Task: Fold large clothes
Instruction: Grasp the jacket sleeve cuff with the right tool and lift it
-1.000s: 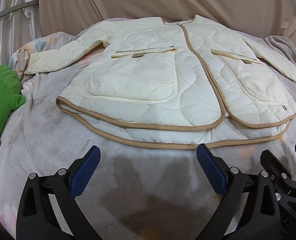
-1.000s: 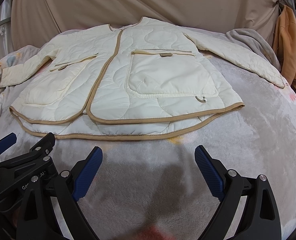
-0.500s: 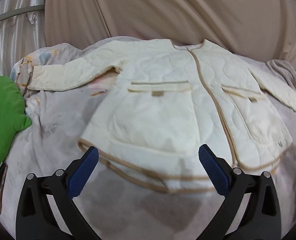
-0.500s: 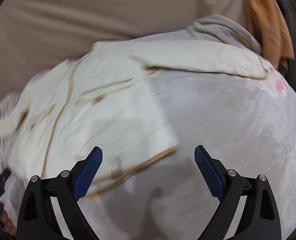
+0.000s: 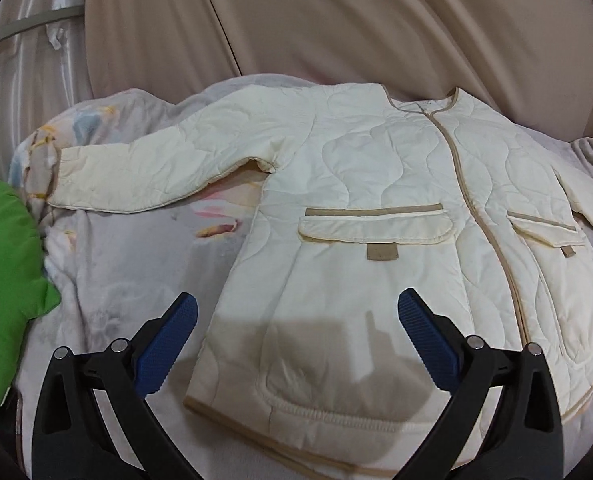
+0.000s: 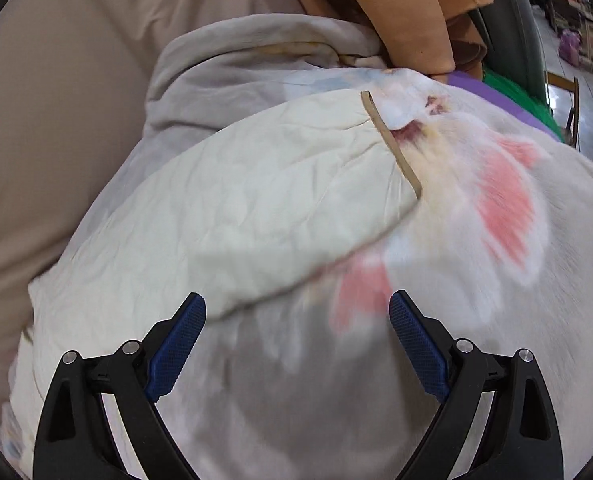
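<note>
left gripper (image 5: 296, 336): jaws spread wide, nothing between the blue pads (image 5: 424, 336). it hovers over the lower front of the quilted cream jacket (image 5: 376, 184), above the near hem; its shadow falls on the fabric between the fingers. contact with the cloth cannot be confirmed.

right gripper (image 6: 296, 336): jaws also wide apart, empty. it hangs over the blanket just below the jacket's right sleeve (image 6: 256, 184). the left pad (image 6: 176, 348) sits beside the sleeve's lower edge; touching or not, cannot tell. the frame is blurred near the fingers.

jacket: lies flat, front up, on the pale floral fleece blanket (image 5: 108, 280) that covers the bed. front closed along the tan binding (image 5: 476, 208), collar toward the far edge, hem toward the near edge. flap pocket (image 5: 376, 226) with a tan tab on one front panel, a second flap pocket (image 5: 544, 232) on the other. left sleeve (image 5: 136, 176) stretched toward the blanket's left edge, cuff near the green cushion (image 5: 4, 280). right sleeve stretched toward the right edge, tan-bound cuff (image 6: 392, 144) lying on a pink flower print.

surroundings: beige draped fabric (image 5: 296, 20) behind the far edge; orange garment (image 6: 408, 4) hanging at the far right corner; grey-beige throw (image 6: 224, 68) bunched just beyond the right sleeve.
</note>
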{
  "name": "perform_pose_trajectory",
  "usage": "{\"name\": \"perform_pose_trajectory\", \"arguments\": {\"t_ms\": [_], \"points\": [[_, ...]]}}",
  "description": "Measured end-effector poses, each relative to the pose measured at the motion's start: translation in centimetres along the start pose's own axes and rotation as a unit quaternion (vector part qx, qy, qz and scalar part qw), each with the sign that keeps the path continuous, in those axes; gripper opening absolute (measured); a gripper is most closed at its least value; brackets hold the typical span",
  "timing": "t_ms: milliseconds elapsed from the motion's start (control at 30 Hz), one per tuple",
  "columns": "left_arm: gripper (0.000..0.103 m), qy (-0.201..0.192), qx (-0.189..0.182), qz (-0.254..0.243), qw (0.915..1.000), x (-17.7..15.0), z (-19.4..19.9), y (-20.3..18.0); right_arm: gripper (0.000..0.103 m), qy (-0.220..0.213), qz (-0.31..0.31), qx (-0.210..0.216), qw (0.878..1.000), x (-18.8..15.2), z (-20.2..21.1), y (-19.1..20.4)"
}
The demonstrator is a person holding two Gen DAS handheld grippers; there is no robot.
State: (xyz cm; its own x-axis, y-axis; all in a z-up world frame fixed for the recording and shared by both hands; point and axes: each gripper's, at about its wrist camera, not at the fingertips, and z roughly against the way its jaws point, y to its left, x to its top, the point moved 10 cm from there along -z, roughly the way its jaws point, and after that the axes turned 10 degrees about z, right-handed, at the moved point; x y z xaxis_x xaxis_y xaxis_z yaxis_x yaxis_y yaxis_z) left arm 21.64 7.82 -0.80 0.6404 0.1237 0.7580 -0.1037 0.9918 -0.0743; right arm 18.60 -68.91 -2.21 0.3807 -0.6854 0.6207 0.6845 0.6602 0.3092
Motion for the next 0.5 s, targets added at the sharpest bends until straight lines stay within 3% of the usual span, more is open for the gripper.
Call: {"name": "perform_pose_trajectory", "arguments": {"t_ms": [33,133,167,200,333,433,500], "points": [[0.098,0.005,-0.001,0.000,1.0000,0.1,-0.5,0.0,0.083,0.001,-0.010,-0.003,1.000,0.3,-0.6,-0.2],[0.098,0.014,0.000,-0.001,0.9999,0.3,-1.7,-0.1,0.048,-0.014,-0.023,-0.010,1.000,1.9,-1.3,0.2],[0.098,0.013,0.001,-0.001,0.9999,0.5,-1.9,0.0,0.026,-0.017,-0.022,-0.012,1.000,2.6,-1.6,0.8],[0.098,0.011,0.004,-0.001,0.9999,0.8,-2.2,0.1,0.013,-0.021,-0.019,-0.007,1.000,3.6,-1.8,1.9],[0.098,0.004,0.010,-0.001,0.9999,1.9,-2.8,0.1,0.010,-0.088,0.072,0.047,0.992,7.8,1.8,12.3],[0.098,0.006,0.005,0.010,0.9999,2.8,-3.3,0.2,0.010,-0.128,0.178,0.123,0.968,7.8,6.0,24.9],[0.098,0.009,-0.002,0.022,0.9997,3.3,-3.6,0.2,0.010,-0.136,0.249,0.178,0.942,5.4,8.2,34.0]]}}
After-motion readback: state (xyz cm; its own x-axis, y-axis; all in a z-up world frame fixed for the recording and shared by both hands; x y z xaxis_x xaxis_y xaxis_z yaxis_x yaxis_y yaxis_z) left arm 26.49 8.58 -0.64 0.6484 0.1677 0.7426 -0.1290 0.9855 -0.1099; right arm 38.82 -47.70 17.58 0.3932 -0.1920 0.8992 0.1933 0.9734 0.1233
